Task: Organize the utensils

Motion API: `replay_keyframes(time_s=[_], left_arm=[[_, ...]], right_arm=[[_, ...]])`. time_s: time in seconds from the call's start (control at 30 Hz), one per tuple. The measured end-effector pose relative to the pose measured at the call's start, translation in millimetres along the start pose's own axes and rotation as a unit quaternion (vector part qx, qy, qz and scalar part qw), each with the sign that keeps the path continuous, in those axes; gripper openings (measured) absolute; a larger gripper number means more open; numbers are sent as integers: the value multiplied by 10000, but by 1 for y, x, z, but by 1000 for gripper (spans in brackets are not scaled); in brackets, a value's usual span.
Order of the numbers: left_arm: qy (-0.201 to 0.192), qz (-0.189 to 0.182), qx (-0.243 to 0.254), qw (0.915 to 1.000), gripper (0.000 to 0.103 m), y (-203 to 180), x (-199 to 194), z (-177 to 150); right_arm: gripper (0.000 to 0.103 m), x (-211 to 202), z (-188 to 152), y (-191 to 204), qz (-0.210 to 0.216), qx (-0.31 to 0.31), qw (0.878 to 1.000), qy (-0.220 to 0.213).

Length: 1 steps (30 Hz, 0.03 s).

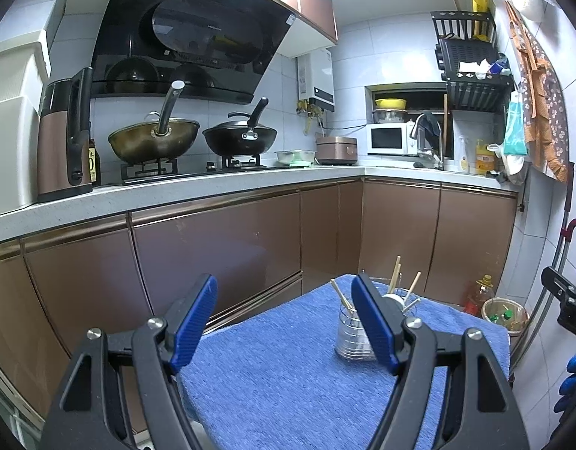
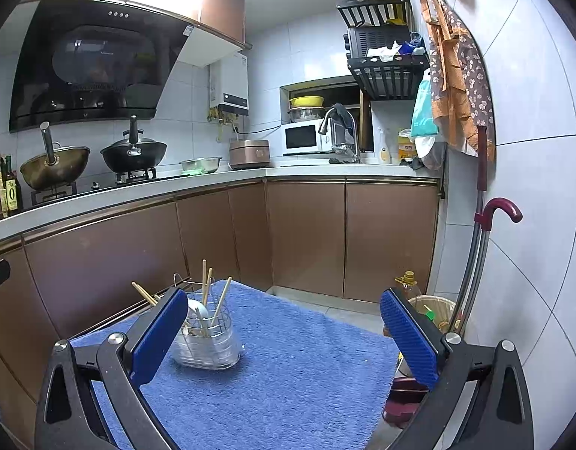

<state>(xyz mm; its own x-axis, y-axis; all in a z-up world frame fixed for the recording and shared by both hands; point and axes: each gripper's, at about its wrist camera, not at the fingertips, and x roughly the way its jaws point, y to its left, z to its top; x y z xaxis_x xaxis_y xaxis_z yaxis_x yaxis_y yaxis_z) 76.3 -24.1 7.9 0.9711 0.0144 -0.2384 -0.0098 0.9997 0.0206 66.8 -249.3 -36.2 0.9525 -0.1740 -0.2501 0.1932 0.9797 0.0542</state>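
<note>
A clear utensil holder point(image 1: 353, 337) point(image 2: 209, 345) stands on a blue towel-covered table point(image 1: 288, 371) point(image 2: 288, 375), toward its far side. Several wooden chopsticks point(image 1: 393, 279) point(image 2: 204, 281) and a white spoon point(image 2: 198, 311) stick up out of it. My left gripper point(image 1: 286, 288) hangs open above the table's near part, its right finger partly hiding the holder. My right gripper point(image 2: 284, 303) is also open and holds nothing, with its left finger just in front of the holder. The right gripper's edge shows at the far right of the left wrist view.
Brown cabinets point(image 1: 220, 247) under a white counter point(image 1: 198, 191) run behind the table. Two woks point(image 1: 155, 140) sit on the stove. A wastebasket point(image 2: 434, 313), an oil bottle point(image 1: 481, 294) and a cane point(image 2: 486, 240) stand by the right wall.
</note>
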Motion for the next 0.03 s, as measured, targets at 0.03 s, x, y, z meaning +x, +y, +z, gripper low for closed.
replay_keyframes(time_s=[0.03], left_arm=[[7, -14, 0, 10000, 73, 1, 1, 1]], right_arm=[[103, 0, 0, 0, -4, -2, 10000, 1]])
